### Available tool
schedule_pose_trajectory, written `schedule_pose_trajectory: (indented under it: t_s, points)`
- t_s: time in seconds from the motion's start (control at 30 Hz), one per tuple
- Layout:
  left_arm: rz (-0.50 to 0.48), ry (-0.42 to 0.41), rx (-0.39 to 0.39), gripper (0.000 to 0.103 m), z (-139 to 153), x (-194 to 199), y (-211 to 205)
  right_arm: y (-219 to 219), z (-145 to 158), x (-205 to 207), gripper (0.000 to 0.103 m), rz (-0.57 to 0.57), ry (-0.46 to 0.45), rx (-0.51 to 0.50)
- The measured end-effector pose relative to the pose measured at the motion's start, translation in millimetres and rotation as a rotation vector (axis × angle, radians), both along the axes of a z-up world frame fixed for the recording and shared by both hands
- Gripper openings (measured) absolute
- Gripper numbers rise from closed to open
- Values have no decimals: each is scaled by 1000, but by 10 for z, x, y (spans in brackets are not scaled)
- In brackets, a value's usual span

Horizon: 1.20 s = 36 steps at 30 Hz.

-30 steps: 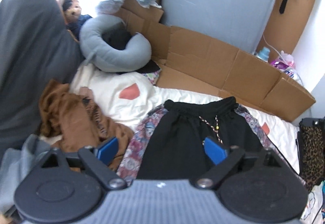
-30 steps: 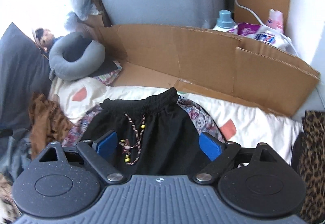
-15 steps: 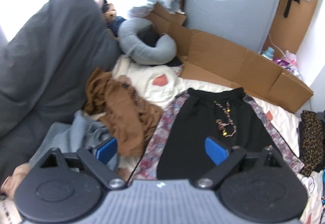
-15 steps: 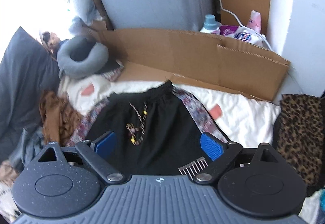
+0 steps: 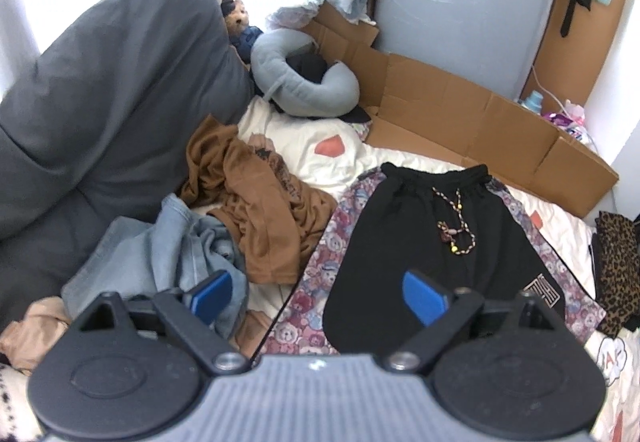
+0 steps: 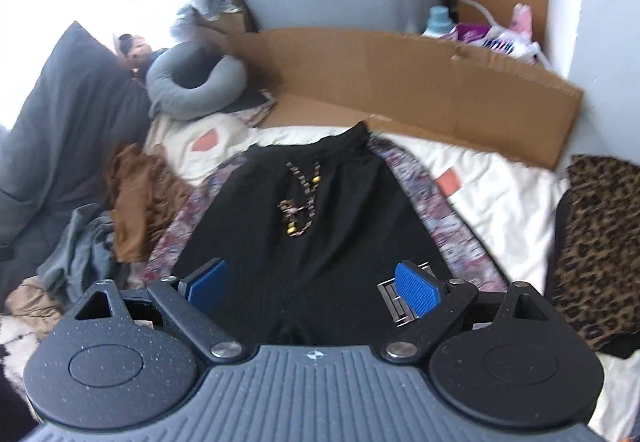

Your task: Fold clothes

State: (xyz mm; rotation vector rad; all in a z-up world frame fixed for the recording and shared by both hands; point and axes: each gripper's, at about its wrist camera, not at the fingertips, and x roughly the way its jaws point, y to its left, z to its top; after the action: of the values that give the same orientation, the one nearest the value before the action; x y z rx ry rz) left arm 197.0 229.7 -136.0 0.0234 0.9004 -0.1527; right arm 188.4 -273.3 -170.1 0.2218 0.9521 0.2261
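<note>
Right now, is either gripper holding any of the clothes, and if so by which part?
Nothing is held. The left gripper, its jaws closing a little, and the right gripper are both apart and empty above the black shorts, which lie flat on the bed.

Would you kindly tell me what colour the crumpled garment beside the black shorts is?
Brown garment, clearest in the left wrist view.

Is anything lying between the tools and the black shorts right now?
Nothing visible. The black shorts lie flat on the patterned cloth, and the left tool and right tool hang above them with nothing between. The brown garment lies off to the side.
</note>
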Motion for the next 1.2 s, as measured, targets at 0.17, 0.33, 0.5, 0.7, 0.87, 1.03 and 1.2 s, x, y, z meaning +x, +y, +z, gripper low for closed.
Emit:
schedule_pose_trajectory:
  t_s: [0.17,0.33,0.5,0.7,0.87,1.03,1.2]
  points:
    - [0,3,-12,88,-466,76,82,174,-287,13,94,39,3,-12]
    - [-37,62,9,83,-898,155,181,260,-709,81,94,48,69,-42]
    - [-22,151,36,83,-1222,221,270,270,-994,43,94,33,112,-71]
    - [1,187,81,79,-1591,223,349,305,-1264,-106,94,33,139,-73]
    - [15,198,113,76,-1820,219,397,327,-1409,-233,94,22,129,-45]
    - [16,202,150,68,-1966,275,410,357,-1514,-351,94,38,137,-25]
    - [-12,225,166,66,-2208,331,411,428,-1640,-403,94,53,149,-24]
